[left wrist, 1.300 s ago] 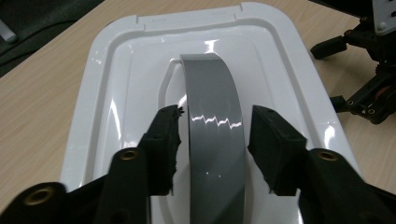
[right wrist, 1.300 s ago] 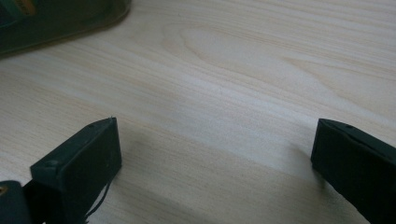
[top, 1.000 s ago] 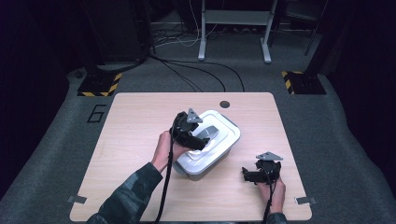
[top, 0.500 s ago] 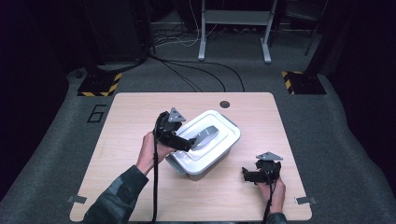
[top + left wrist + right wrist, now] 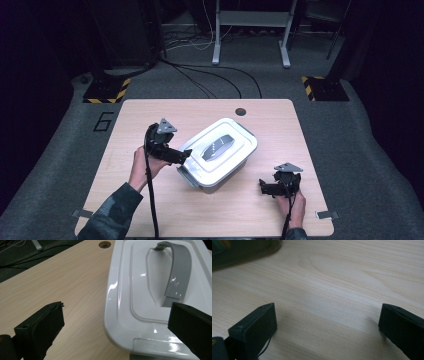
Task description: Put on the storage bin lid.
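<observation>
One lidded box [image 5: 218, 154], two tongs [image 5: 183, 156]

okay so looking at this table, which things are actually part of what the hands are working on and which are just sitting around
In use:
white lidded box with grey handle
left gripper, open at the box's corner, jaws just opened
right gripper, open, resting on the table

Lying about:
floor cables
striped floor blocks
metal stand
</observation>
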`<state>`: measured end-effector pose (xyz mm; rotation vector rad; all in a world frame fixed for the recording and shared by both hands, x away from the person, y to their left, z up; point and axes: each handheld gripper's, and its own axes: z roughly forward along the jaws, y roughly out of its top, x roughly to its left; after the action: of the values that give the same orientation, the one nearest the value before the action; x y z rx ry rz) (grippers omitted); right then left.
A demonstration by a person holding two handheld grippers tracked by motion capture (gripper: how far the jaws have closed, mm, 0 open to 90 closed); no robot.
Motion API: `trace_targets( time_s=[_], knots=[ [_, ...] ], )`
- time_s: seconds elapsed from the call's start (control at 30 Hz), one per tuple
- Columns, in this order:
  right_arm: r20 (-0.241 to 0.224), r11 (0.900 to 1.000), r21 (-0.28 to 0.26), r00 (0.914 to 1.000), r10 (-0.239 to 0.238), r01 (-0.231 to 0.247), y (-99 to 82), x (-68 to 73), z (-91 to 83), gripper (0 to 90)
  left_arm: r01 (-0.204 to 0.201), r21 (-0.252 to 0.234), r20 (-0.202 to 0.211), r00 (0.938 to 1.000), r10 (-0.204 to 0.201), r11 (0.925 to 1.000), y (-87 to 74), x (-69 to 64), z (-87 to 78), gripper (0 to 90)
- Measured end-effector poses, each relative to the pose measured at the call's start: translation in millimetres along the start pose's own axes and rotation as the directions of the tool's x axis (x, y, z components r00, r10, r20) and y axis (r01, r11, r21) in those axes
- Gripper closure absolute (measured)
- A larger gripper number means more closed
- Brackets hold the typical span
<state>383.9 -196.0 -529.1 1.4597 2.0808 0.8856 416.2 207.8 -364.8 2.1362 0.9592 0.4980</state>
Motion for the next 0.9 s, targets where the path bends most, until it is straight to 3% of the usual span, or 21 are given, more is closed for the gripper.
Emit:
trace_targets(
  time_s=[0.23, 0.4, 0.67, 0.9],
  knots=[
    [0.000, 1.0000, 0.000, 1.0000, -0.001, 0.001, 0.0, 0.0, 0.0, 1.1, 0.034, 0.001, -0.033, 0.9989, -0.034, 0.9994, -25.3, 14.0, -1.1, 0.0],
    [0.000, 1.0000, -0.001, 1.0000, 0.000, 0.000, 0.0, 0.0, 0.0, 1.1, 0.051, 0.006, -0.035, 0.9981, -0.050, 0.9987, -37.5, 19.9, -1.5, 0.0],
    [0.000, 1.0000, -0.001, 1.0000, 0.000, 0.000, 0.0, 0.0, 0.0, 1.1, 0.089, 0.045, -0.045, 0.9952, -0.087, 0.9950, -66.4, 29.3, 9.7, 0.0],
    [0.000, 1.0000, -0.001, 1.0000, -0.002, 0.002, 0.0, -0.1, 0.0, 1.1, 0.148, 0.079, -0.046, 0.9884, -0.144, 0.9859, -99.1, 37.0, 26.3, 0.0]
  ],
)
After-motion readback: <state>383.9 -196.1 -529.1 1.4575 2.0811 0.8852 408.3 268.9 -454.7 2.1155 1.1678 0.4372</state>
